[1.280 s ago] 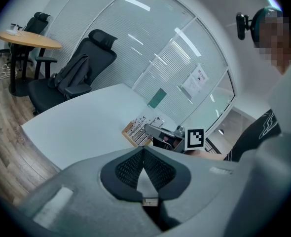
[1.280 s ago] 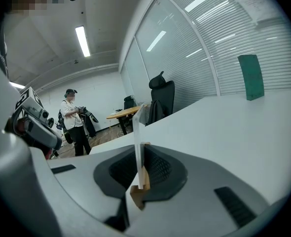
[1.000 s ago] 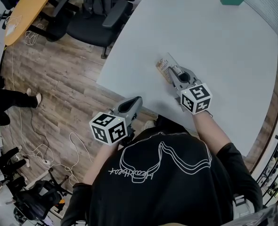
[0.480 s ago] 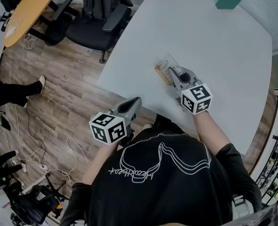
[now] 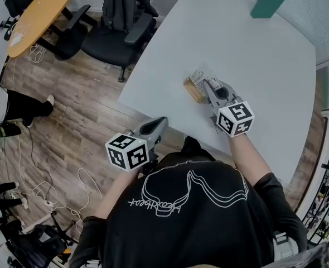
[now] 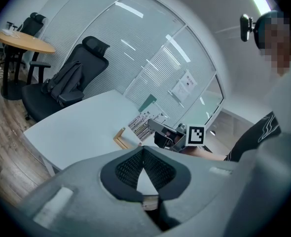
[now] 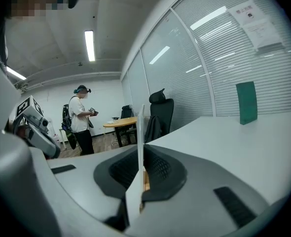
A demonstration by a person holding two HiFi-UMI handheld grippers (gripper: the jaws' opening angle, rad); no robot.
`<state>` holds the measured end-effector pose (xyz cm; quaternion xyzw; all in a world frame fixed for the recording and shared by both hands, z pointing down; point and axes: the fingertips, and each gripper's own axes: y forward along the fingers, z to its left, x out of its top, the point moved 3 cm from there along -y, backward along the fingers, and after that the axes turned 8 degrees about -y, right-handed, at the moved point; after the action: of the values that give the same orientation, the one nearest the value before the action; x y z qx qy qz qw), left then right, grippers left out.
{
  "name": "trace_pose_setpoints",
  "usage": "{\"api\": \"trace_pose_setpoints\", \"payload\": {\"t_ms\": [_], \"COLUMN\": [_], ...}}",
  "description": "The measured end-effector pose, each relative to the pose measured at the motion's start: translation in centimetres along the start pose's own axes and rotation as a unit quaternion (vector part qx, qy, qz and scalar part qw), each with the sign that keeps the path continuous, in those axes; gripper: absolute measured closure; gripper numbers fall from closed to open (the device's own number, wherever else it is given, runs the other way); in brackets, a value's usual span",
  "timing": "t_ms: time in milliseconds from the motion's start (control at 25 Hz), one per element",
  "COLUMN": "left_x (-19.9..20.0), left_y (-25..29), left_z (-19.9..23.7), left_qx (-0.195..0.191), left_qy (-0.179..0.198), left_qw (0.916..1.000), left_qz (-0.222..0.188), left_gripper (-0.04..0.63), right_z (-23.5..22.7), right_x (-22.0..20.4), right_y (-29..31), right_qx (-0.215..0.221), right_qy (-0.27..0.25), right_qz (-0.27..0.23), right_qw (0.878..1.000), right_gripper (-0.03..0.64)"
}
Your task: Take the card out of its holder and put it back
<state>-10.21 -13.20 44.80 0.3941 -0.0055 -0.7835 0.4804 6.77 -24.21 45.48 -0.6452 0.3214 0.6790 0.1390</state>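
A small wooden card holder (image 5: 193, 90) lies on the white table (image 5: 253, 60) near its front edge. My right gripper (image 5: 209, 85) is shut on a thin printed card (image 5: 198, 75), which stands just past the holder. In the right gripper view the card (image 7: 140, 132) runs edge-on between the pads of that gripper (image 7: 141, 158). From the left gripper view, the card (image 6: 144, 124) stands behind the holder (image 6: 120, 138); whether it sits in the slot I cannot tell. My left gripper (image 5: 162, 120) hangs off the table's front edge, its jaws (image 6: 143, 151) shut and empty.
A green book (image 5: 269, 2) stands at the far side of the table. Black office chairs (image 5: 120, 21) and a round wooden table (image 5: 39, 15) are on the wood floor to the left. A person's legs (image 5: 17, 105) and loose cables (image 5: 47, 188) are there too.
Both grippers and the card stay almost where they were. The head view has shifted a little, and the person on the floor at the left has stepped.
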Motion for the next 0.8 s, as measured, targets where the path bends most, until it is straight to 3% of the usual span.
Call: {"api": "trace_pose_setpoints", "payload": {"t_ms": [480,800], "left_x": [1.8,2.1], "left_y": [-3.5,-4.6], "left_z": [-1.7,-3.6], "left_qx": [-0.016,-0.036], "left_qy": [0.033,0.058], "left_qw": [0.999,0.9967], "left_qz": [-0.027,-0.044], "left_gripper": [0.583,0.583], "right_z": [4.8,7.7], "right_x": [3.8,4.3], "right_y": [-4.3,-7.7], "right_qx": [0.02,0.046], "right_qy": [0.04,0.109], "right_qz": [-0.055,-0.093], "right_qw": [0.998,0.989], "right_gripper": [0.594,0.594]}}
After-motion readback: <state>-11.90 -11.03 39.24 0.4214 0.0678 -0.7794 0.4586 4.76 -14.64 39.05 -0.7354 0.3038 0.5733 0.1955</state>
